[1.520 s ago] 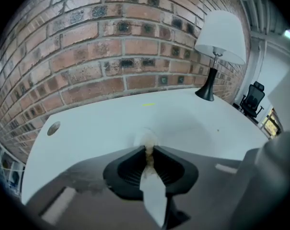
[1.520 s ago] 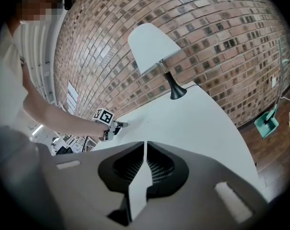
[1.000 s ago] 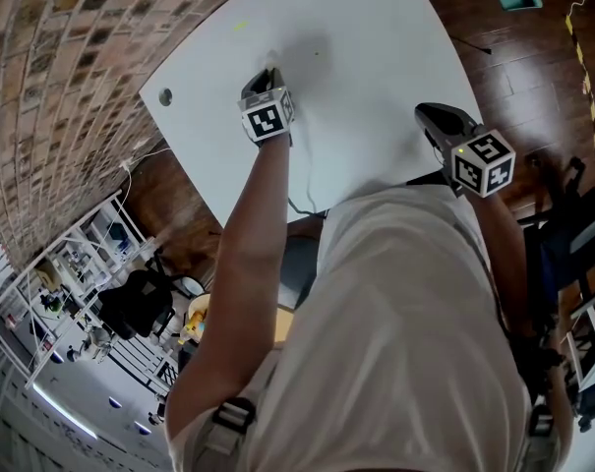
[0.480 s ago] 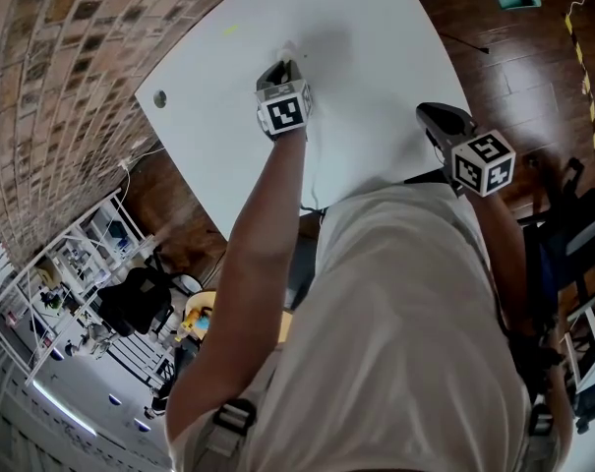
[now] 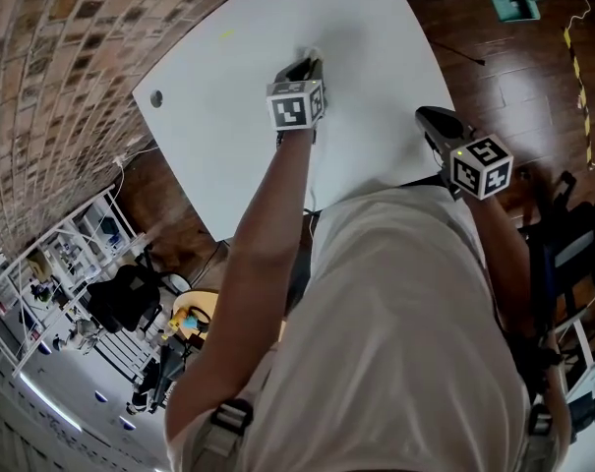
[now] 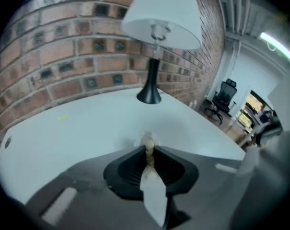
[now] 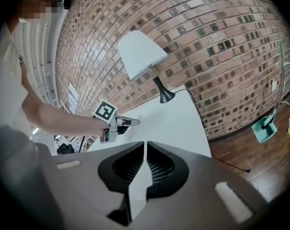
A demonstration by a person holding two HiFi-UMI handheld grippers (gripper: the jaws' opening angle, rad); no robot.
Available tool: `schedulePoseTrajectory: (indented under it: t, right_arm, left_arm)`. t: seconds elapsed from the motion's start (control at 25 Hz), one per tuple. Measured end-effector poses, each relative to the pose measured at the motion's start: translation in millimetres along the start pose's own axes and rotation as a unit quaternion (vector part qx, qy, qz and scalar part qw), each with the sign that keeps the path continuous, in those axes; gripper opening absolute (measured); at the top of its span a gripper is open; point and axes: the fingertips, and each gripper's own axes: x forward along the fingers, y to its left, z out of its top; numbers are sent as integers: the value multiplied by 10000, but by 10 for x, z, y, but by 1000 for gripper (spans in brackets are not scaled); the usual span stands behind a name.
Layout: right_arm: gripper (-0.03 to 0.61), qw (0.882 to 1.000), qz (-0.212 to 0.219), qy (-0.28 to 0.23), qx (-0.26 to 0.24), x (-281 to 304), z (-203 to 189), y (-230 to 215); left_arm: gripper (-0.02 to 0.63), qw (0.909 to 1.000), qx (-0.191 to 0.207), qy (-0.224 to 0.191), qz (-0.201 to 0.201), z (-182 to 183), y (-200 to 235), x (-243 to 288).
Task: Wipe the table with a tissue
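The tissue point(image 6: 146, 141) is a small crumpled wad pinched between the jaws of the left gripper point(image 6: 147, 151). Its bunched end pokes out just past the tips, down against the white table point(image 6: 77, 128). Those jaws have just been easing apart a little, with the tissue between them and both pads on it. Ahead of the tips, across the tabletop, a lamp point(image 6: 154, 37) with a black foot stands near the brick wall point(image 6: 63, 47). Off to the right, by the table's edge, the right gripper point(image 7: 145, 145) has its jaws closed together on nothing.
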Motion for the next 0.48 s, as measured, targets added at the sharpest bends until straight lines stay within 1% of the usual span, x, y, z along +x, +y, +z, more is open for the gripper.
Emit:
schedulePoseTrajectory:
  t: [0.08,0.12,0.2,0.28,0.36,0.44,0.48]
  right_arm:
    - [25,9999,32,-74,72,-26,77,-39]
    - [25,9999,43,-121,112,-34,116,-57]
    - [25,9998,51,-163,136,-35,157,-82]
    - [25,9998,63,-141,114,-23,162,-89]
    - [25,9999,91,-123,78,-19,159,-80]
    - [25,9999,115,-106,55,-41,141,-81]
    - [25,9999,113,-95,52,-64,127,-94]
  left_arm:
    - [60,9975,-510,-389,303,68,276,-189]
    - [60,9952,-714,-482,476,53,438,-275]
    - [61,9917,-970,-464,712,-44,708,-385]
    - [61,9904,-1045,-383,814,-143,847,-404]
    - [61,9908,-972,-352,871,-185,858,-372]
    - [61,9913,-892,-446,856,-146,745,-346]
    - [61,9921,-852,-539,749,-104,627,-330]
